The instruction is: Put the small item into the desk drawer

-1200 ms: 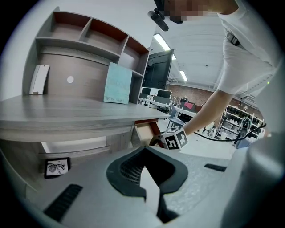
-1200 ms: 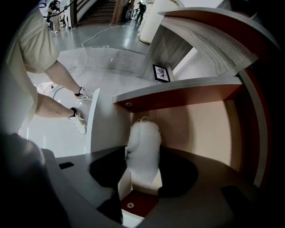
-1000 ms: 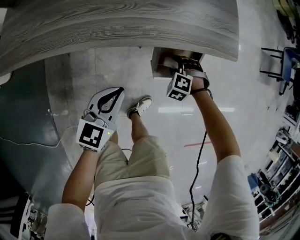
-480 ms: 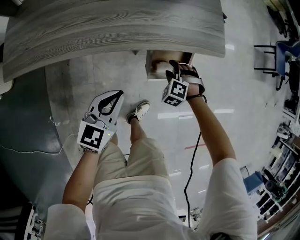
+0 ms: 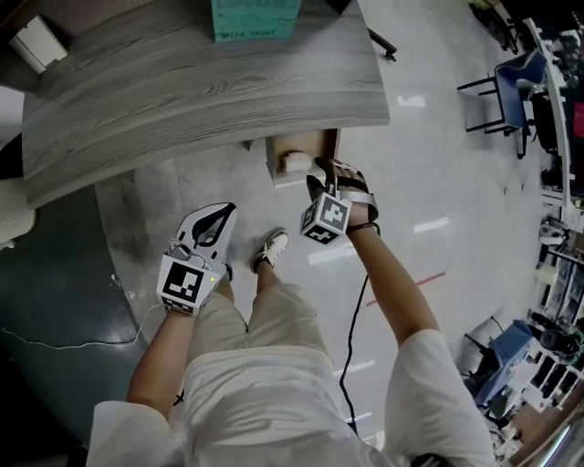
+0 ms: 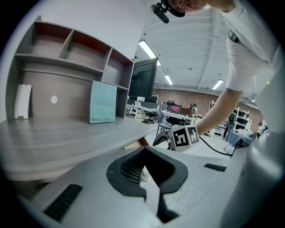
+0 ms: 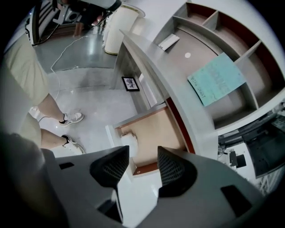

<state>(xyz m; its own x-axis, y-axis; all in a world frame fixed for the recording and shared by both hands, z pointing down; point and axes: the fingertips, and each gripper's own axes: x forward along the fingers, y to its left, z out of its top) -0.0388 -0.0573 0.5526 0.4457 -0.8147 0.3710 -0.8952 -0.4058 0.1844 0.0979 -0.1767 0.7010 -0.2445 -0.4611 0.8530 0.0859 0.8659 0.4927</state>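
Observation:
The desk drawer (image 5: 321, 146) (image 7: 156, 131) stands pulled out from under the grey wooden desk (image 5: 182, 82). A small white item (image 5: 294, 162) (image 7: 129, 141) lies inside it, near the front wall. My right gripper (image 5: 327, 173) (image 7: 143, 167) hovers just outside the drawer front, open, with nothing between its fingers. My left gripper (image 5: 222, 212) (image 6: 144, 151) hangs lower left by the person's thigh, away from the drawer. It is shut and holds nothing.
A teal box (image 5: 255, 18) (image 6: 103, 102) and a white block (image 5: 38, 41) stand on the desk, with shelving (image 6: 67, 49) behind. The person's shoe (image 5: 272, 248) is below the drawer. A cable (image 5: 351, 319) trails from the right arm. Chairs (image 5: 506, 82) stand far right.
My right gripper has drawn back out of the drawer towards the person, and the white item now shows lying in the drawer. The head view has tilted up. The left gripper has stayed put.

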